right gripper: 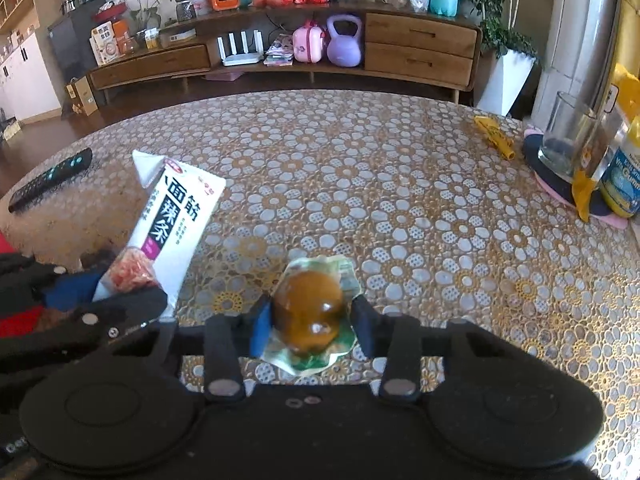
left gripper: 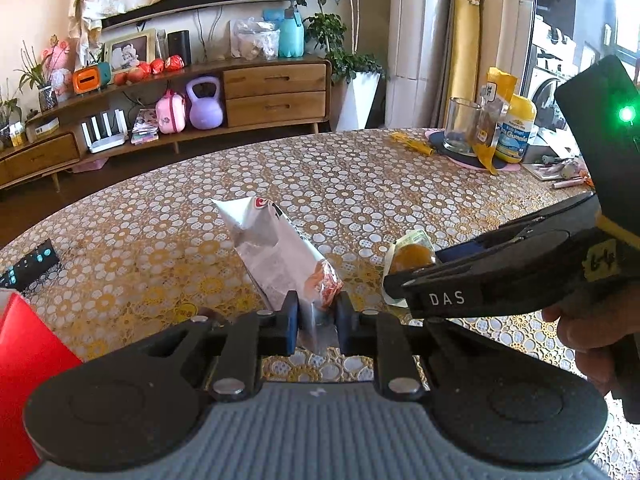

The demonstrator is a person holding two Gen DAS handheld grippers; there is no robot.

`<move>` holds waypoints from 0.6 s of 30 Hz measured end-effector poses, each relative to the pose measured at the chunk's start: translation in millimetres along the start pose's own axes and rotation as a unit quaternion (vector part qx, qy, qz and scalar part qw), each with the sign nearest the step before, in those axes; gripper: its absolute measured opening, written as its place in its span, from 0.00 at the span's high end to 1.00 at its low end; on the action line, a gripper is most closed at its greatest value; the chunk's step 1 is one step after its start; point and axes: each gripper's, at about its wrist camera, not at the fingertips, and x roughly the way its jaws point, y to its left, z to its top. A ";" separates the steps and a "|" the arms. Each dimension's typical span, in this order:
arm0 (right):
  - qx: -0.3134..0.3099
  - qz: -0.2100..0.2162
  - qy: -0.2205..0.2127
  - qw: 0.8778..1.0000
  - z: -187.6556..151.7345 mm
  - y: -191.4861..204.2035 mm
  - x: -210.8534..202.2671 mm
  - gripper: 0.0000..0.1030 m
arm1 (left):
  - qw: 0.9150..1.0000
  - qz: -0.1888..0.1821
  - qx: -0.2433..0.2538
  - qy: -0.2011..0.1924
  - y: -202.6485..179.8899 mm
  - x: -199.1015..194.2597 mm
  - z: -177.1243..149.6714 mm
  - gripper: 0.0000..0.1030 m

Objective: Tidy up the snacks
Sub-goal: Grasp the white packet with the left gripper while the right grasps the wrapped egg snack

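Observation:
A long white snack packet [left gripper: 272, 248] with black lettering [right gripper: 176, 216] rises tilted off the flowered tablecloth [left gripper: 360, 184]. My left gripper [left gripper: 317, 320] is shut on its clear lower end, where red-orange strips show. To its right lies a brown egg in a clear green-edged wrapper [right gripper: 308, 304]. My right gripper [right gripper: 310, 320] is shut on this egg, one pad on each side of it. The left wrist view shows that gripper [left gripper: 404, 276] from the side, with the egg [left gripper: 412, 256] at its tip and a hand on its handle. The two grippers are close together.
A black remote control [right gripper: 52, 178] lies near the table's left edge, and a red box [left gripper: 24, 360] stands at the near left. At the far right a glass [right gripper: 568, 136], a yellow-capped bottle [left gripper: 516, 132] and a yellow wrapper [right gripper: 494, 136] crowd the table.

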 end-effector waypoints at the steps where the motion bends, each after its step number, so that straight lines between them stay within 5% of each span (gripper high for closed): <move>1: 0.002 0.000 0.000 1.000 -0.1 -0.4 -1.2 0.62 | 1.000 -0.003 -0.002 0.000 0.7 -2.6 0.1 0.83; 18: -0.003 0.030 -0.072 0.997 4.4 27.4 -115.6 0.62 | 0.999 -0.024 0.001 -0.040 1.4 -105.2 9.0 0.83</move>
